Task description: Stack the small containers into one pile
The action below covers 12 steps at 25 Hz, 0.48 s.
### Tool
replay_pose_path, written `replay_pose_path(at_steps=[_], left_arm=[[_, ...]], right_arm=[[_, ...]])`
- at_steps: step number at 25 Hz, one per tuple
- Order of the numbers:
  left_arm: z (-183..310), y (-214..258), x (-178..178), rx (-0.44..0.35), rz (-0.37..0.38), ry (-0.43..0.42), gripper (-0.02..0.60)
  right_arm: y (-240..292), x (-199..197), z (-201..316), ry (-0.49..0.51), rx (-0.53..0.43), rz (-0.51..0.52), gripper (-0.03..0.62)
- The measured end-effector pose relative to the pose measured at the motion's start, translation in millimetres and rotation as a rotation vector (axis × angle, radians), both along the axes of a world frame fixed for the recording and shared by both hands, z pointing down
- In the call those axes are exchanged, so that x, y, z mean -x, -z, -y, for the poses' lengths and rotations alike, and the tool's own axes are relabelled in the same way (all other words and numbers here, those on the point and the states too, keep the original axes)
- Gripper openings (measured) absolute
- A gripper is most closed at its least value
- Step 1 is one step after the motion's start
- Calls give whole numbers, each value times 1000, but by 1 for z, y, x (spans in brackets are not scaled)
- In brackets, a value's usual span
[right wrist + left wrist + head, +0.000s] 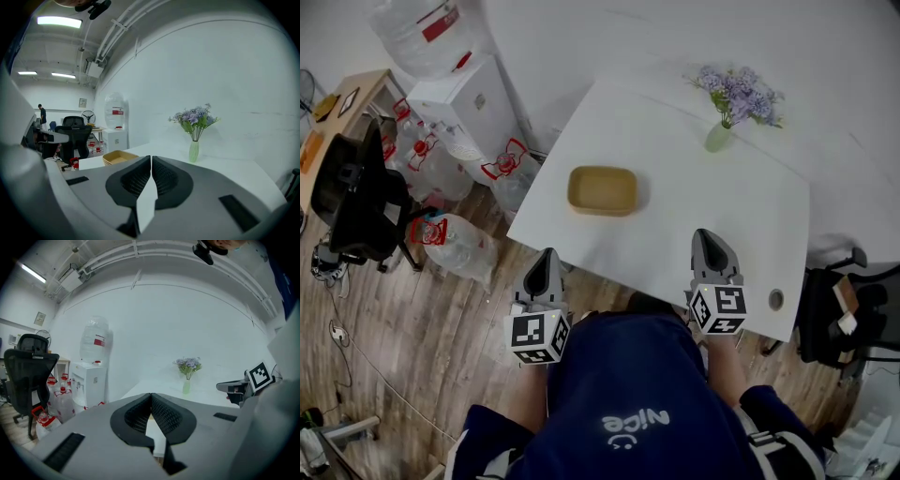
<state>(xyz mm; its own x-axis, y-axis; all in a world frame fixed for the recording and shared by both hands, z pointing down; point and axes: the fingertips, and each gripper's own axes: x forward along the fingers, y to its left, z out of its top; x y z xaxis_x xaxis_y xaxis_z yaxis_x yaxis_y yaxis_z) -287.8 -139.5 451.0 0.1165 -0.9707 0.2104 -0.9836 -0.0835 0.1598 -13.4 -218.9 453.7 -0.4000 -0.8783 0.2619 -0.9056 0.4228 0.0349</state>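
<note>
We see left tool (548,253) low left of middle, pressed together, holding nothing. Right tool (705,234) low right, same. Yellow boxes (602,190) sit stacked on white desk (675,225), mid frame, well apart from both tools. Flowers (736,94) upper right.

Office interior. A black swivel chair (356,202), a water dispenser (464,98) with spare bottles (455,246), a desk (358,91) and ceiling strip lights (58,21) surround a white table (694,187) on wood flooring (422,347).
</note>
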Motion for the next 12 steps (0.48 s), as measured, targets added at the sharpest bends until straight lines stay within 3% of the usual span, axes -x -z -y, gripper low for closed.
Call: replay_pose_path(at_steps=[12], left_arm=[[16,8,-9,-17,-3,-41,18]], right_arm=[[-1,4,9,43,7,-26,52]])
